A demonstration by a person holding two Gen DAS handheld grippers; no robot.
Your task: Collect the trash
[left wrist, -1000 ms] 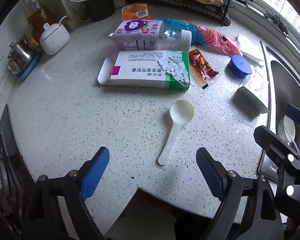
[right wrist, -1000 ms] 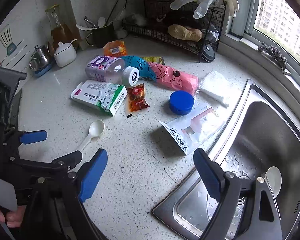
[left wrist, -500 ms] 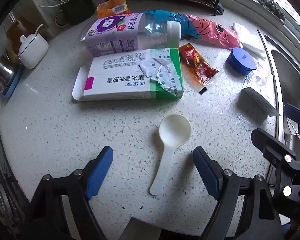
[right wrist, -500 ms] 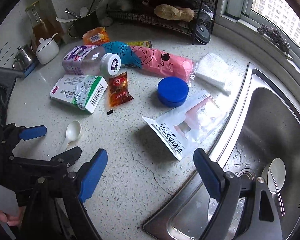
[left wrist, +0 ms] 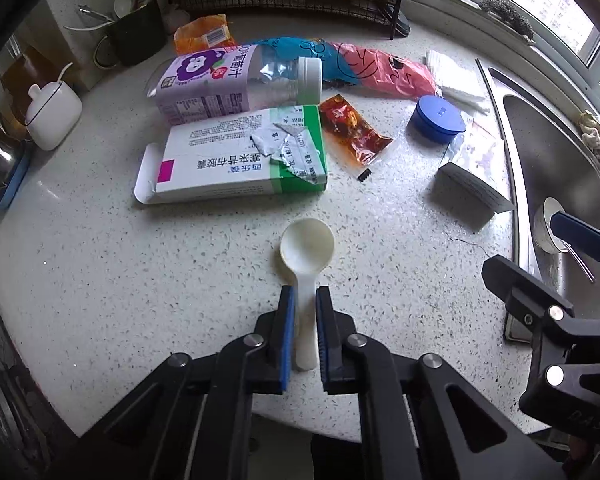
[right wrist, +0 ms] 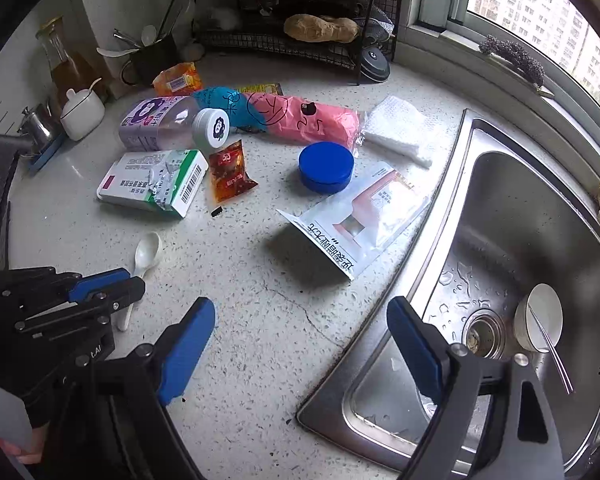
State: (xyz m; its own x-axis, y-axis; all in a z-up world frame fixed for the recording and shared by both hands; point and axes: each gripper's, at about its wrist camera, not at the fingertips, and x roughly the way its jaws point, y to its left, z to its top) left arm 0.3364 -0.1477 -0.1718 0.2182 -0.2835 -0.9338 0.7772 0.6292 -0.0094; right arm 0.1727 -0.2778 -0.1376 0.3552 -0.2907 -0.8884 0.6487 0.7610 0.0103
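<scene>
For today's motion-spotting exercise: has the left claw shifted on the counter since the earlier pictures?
Yes. The left claw has moved toward the green-and-white box and now sits shut on the white spoon handle, whereas earlier it stood open, short of the spoon.

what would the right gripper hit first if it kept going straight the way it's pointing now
Most likely the bare countertop at the sink's front-left rim. The right gripper is open and angled steeply down over that spot, with nothing between its fingers. Depth is hard to judge.
</scene>
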